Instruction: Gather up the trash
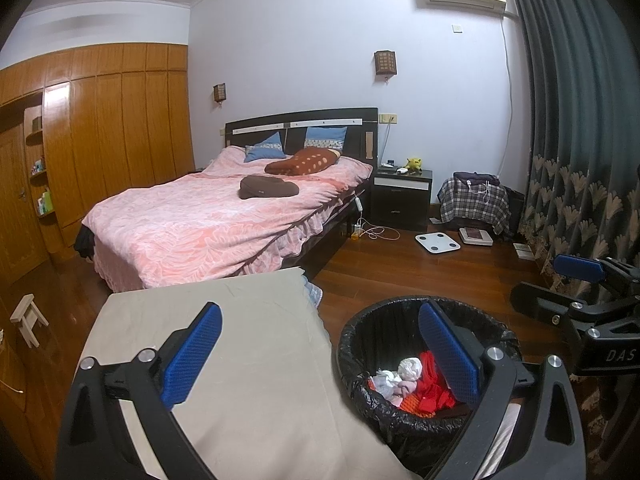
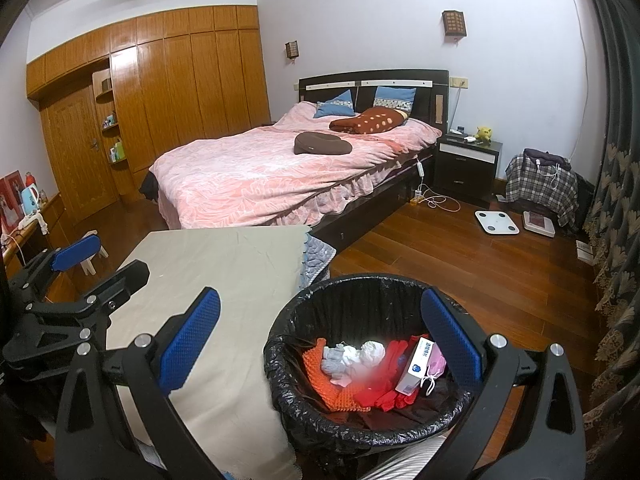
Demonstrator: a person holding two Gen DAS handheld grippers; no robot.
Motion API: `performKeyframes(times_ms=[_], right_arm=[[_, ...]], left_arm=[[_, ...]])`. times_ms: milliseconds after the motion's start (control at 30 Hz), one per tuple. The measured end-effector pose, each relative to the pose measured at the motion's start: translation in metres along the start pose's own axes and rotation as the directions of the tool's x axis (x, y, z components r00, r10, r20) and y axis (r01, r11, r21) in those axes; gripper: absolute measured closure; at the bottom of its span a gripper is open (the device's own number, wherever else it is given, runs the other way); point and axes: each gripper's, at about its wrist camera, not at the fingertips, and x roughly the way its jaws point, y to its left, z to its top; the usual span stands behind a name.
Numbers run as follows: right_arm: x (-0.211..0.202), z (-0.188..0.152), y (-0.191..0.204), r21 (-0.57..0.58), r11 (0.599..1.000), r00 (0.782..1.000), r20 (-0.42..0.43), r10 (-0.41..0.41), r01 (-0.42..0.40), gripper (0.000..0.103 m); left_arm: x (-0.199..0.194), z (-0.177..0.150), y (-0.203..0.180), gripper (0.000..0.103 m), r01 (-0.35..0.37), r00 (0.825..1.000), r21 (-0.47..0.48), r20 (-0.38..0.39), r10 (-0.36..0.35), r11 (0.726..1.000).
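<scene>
The left gripper [image 1: 320, 356], a black frame with blue textured pads, fills the lower half of its own view with its jaws spread wide and nothing between them. The left pad hangs over the table draped in a beige cloth [image 1: 224, 340]; the right pad sits in front of the round bin lined with a black plastic bag [image 1: 352, 344], which stands at lower right of the frame, just beside the table's edge on the dark wooden floor [image 1: 460, 272].

The right gripper [image 2: 320, 344] is of the same build and is likewise spread wide and empty, its left pad over the beige cloth and its right pad in front of the bin's far right rim. In the left wrist view it shows at the right edge.

Inside the bin lies the trash: crumpled white tissue [image 2: 360, 356], red crumpled material [image 2: 384, 388], an orange textured piece [image 2: 328, 384], a white-and-blue carton box [image 2: 416, 364] leaning on its side, and a pink face mask [image 2: 436, 364] (its ear loop trails below the box).

Behind, in the middle of both frames, stands a bed with a pink patterned cover [image 1: 208, 216] and a dark headboard. A black bedside cabinet [image 1: 400, 200] is to its right, and a white bathroom scale [image 1: 438, 242] lies on the floor near it.
</scene>
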Motion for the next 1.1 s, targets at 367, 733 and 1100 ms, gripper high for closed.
performKeyframes(times_ms=[367, 733, 1100], right_arm=[[0.002, 0.001, 0.001, 0.001, 1.0, 1.0, -0.002, 0.001, -0.001, 0.005], [0.002, 0.001, 0.002, 0.0, 1.0, 1.0, -0.004, 0.001, -0.001, 0.005], [0.003, 0.0, 0.005, 0.0, 1.0, 1.0, -0.009, 0.002, -0.002, 0.005]], left_arm=[[0.0, 0.0, 0.002, 0.006, 0.0, 1.0, 0.0, -0.001, 0.0, 1.0], [0.002, -0.003, 0.004, 0.006, 0.0, 1.0, -0.002, -0.004, 0.0, 1.0], [0.005, -0.009, 0.007, 0.006, -0.002, 1.0, -0.005, -0.009, 0.002, 1.0]])
